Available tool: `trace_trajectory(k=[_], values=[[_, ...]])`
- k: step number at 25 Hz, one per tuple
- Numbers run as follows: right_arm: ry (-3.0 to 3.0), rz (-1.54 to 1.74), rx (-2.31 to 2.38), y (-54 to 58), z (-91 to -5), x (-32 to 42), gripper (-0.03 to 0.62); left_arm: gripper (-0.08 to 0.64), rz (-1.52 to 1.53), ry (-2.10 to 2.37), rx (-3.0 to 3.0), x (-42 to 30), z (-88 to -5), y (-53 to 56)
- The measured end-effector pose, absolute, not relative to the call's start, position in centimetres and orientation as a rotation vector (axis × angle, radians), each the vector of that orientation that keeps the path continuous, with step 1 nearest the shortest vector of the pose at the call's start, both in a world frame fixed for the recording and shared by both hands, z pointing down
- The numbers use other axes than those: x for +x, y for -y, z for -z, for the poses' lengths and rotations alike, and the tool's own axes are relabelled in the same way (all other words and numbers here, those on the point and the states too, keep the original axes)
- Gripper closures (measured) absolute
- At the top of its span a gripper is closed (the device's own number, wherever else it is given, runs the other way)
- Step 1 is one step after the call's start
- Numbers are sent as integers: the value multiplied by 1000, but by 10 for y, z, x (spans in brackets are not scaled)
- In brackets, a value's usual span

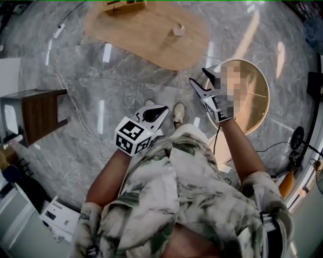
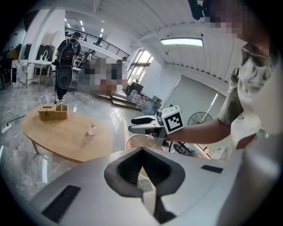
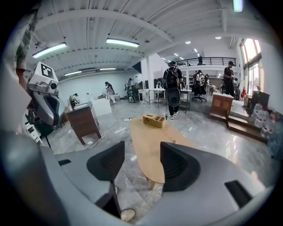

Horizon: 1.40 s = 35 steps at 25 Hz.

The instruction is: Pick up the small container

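Note:
The small container (image 1: 178, 29), a pale little jar with a cap, stands upright on the oval wooden table (image 1: 151, 35), far from both grippers. It also shows in the left gripper view as the same small container (image 2: 91, 129). My right gripper (image 1: 198, 75) is held in the air over the floor, short of the table, open with nothing between its jaws. Through the right gripper (image 3: 141, 154) I see the table lengthwise. My left gripper (image 1: 162, 109) hangs lower by my body, jaws shut and empty; its pads (image 2: 132, 170) meet in a point.
A wooden organiser box (image 1: 123, 5) sits at the table's far end. A round wooden stool (image 1: 255, 95) stands to the right below my right arm. A dark side cabinet (image 1: 35, 113) is at the left, with a white cable (image 1: 75, 108) across the marble floor.

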State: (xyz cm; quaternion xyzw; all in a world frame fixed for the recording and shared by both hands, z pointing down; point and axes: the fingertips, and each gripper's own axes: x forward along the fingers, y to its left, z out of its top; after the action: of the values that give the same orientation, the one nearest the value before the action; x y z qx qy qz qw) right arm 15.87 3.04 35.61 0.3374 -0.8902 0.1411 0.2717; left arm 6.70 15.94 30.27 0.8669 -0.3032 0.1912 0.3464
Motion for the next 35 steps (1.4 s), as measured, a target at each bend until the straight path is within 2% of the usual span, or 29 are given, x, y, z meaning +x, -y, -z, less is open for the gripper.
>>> trace_trajectory(k=[15,35], values=[[2296,-343,1090,57,-407,101,333,538,-542,637,2311,-23,-330,-101],[2247,-472,1112,228,-562,125,336,538,-581,605,2150,26,-424,20]])
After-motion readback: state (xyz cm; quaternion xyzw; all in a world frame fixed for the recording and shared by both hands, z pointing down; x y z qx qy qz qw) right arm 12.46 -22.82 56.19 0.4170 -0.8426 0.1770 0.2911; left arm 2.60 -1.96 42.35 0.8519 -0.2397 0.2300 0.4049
